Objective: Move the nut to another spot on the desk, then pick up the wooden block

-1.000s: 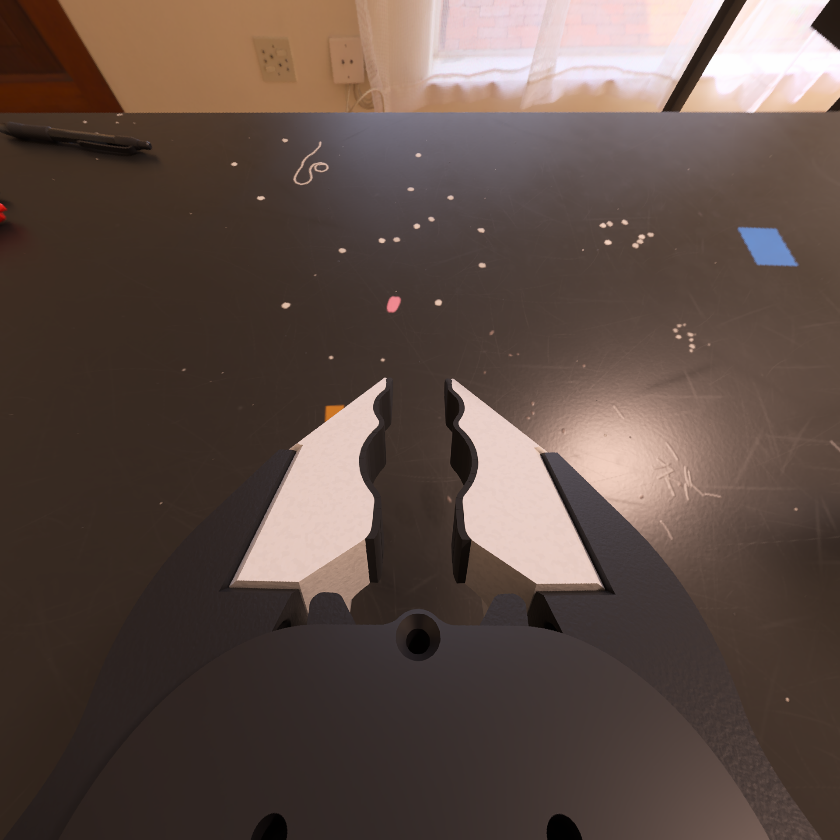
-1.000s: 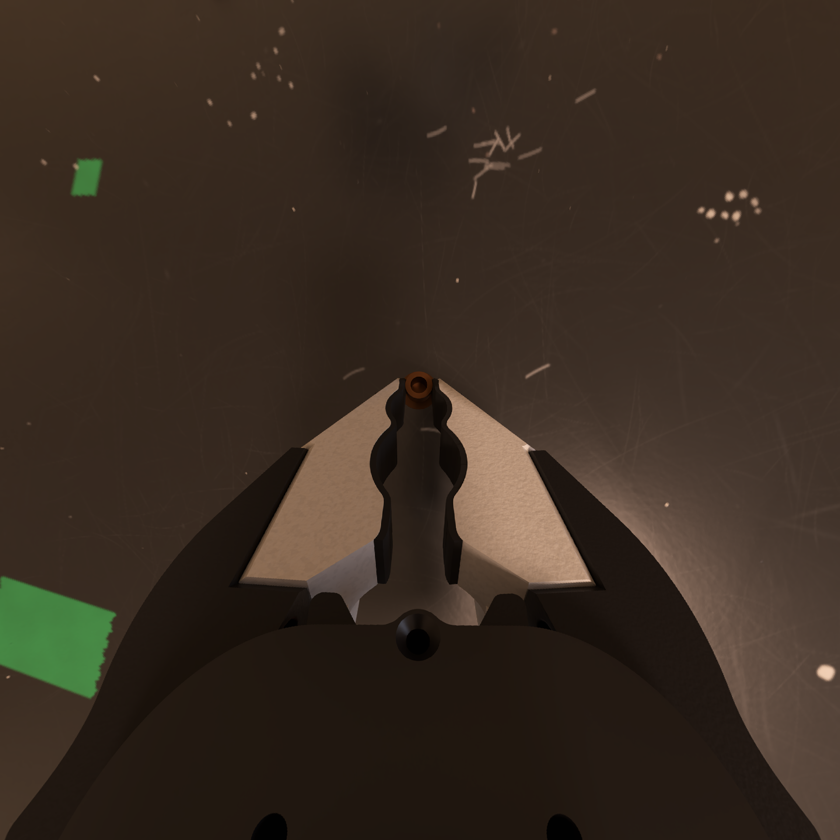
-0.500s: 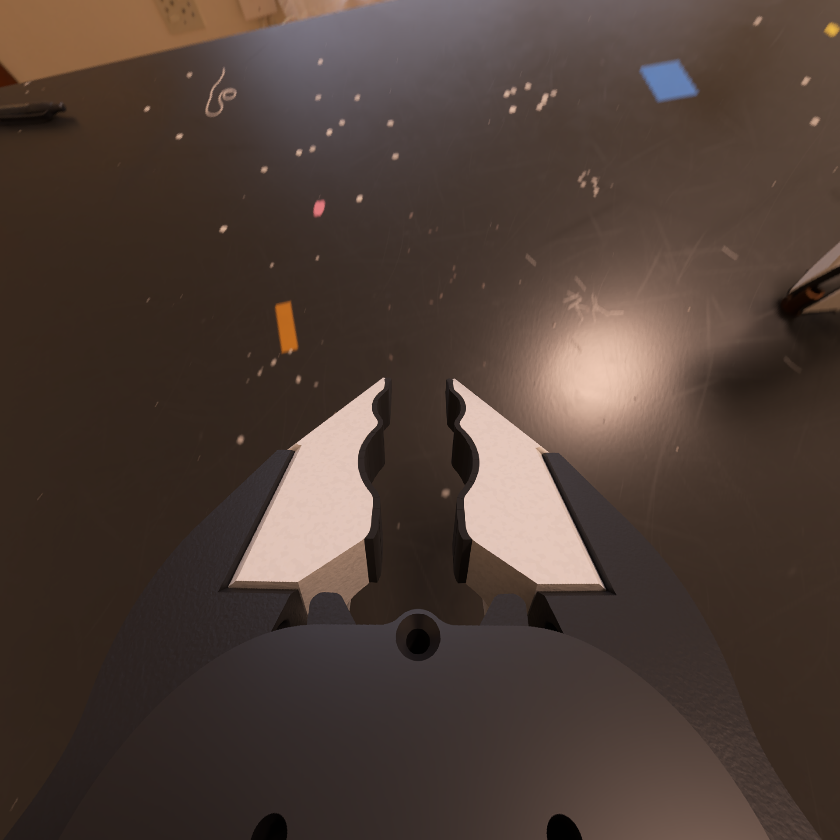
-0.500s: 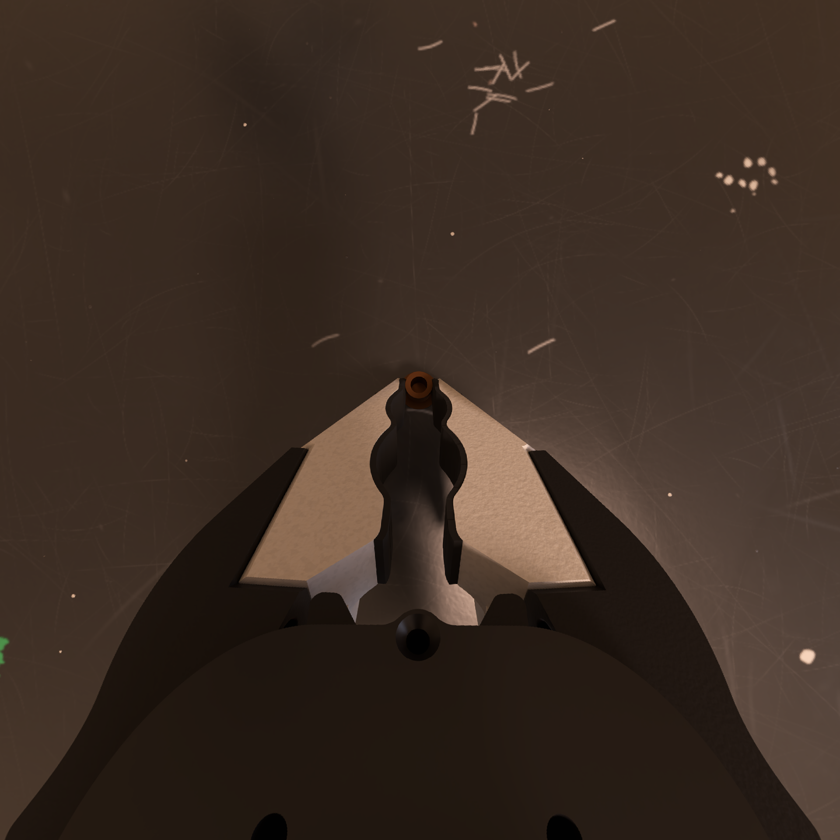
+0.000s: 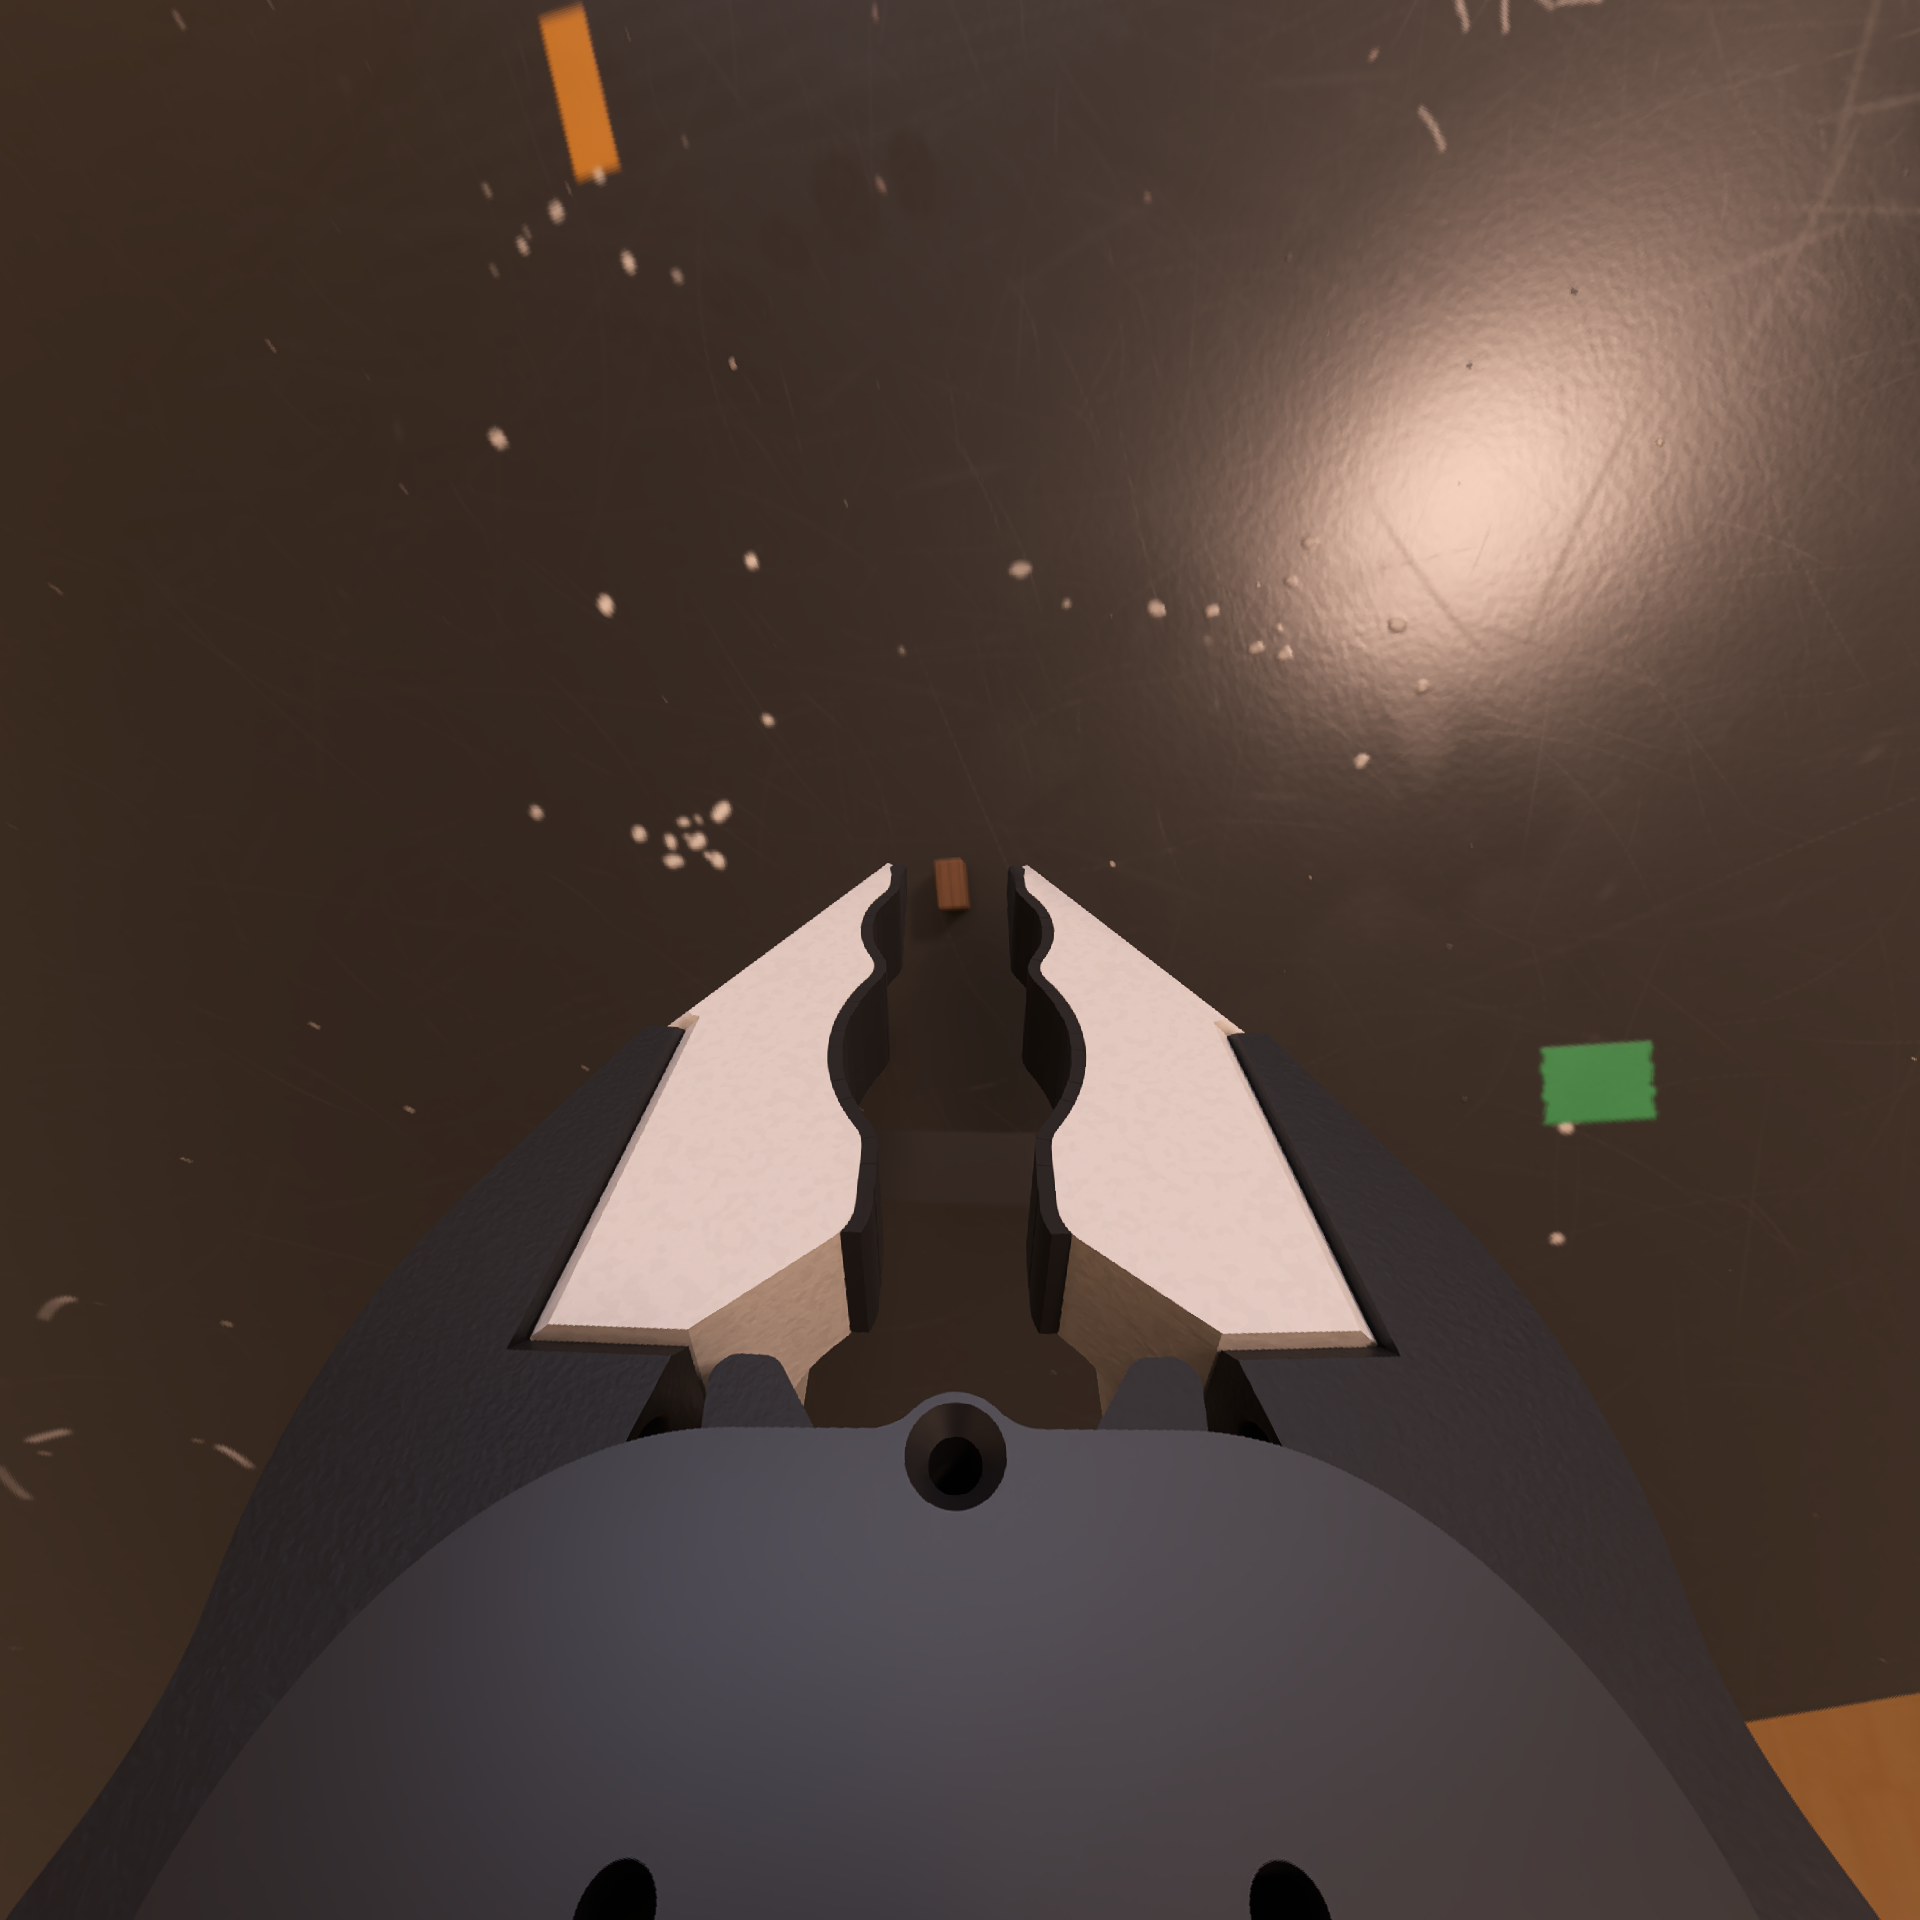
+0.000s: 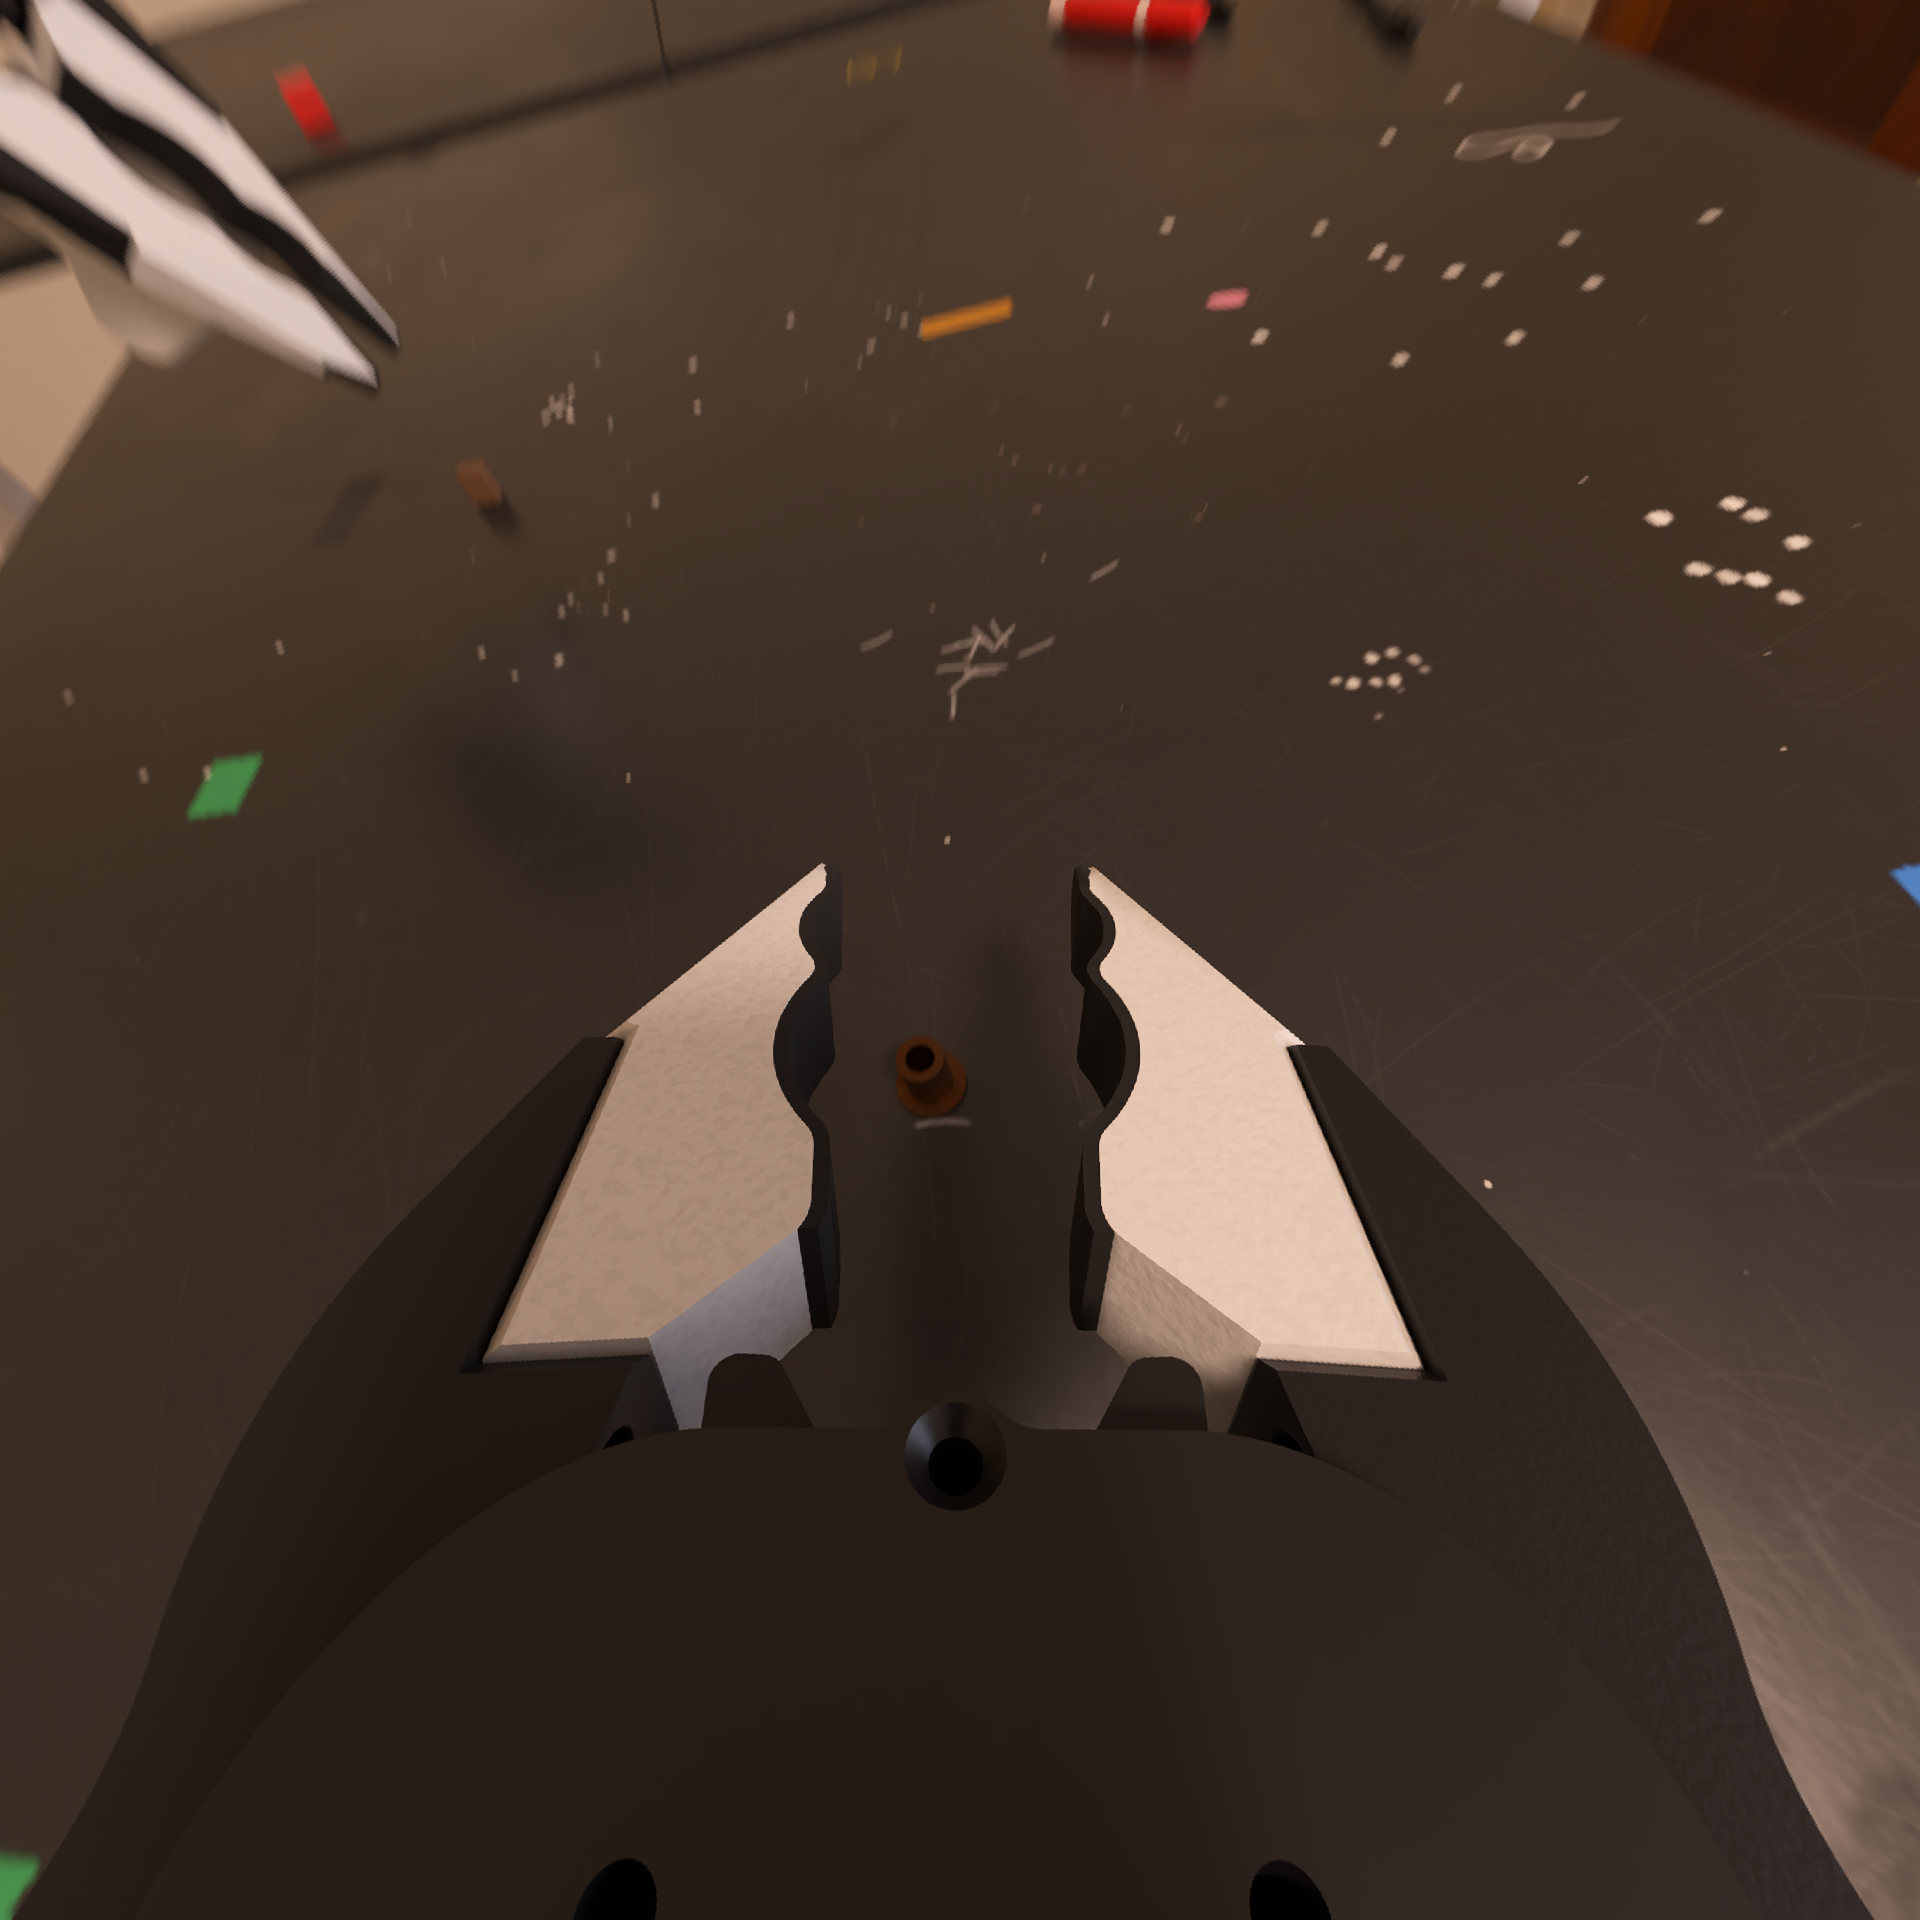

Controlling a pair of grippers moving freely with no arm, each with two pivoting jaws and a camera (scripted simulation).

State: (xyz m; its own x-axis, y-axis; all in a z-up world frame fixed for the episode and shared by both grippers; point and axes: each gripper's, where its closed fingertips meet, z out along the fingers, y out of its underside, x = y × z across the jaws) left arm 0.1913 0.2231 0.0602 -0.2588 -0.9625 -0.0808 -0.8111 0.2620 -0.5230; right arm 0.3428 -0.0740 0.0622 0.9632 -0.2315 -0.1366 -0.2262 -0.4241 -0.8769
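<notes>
A small brown nut (image 6: 928,1074) stands on the dark desk (image 6: 1351,935) between the fingers of my right gripper (image 6: 951,873), which is open and not touching it. A small wooden block (image 5: 951,885) lies on the desk just ahead of my left gripper (image 5: 954,871), in line with the gap between its fingertips. The left gripper is open and empty, high above the desk. The block also shows in the right wrist view (image 6: 480,483), with the left gripper (image 6: 353,358) hanging above and left of it.
Flat tape patches lie on the desk: orange (image 5: 580,94), green (image 5: 1597,1083), blue (image 6: 1907,888), pink (image 6: 1226,299). A red object (image 6: 1127,19) lies at the far edge. White specks are scattered about. The desk edge shows at lower right (image 5: 1839,1808).
The right gripper has opened and let go of the nut, which now stands on the desk. It has tilted up. The left gripper has swung down over the wooden block.
</notes>
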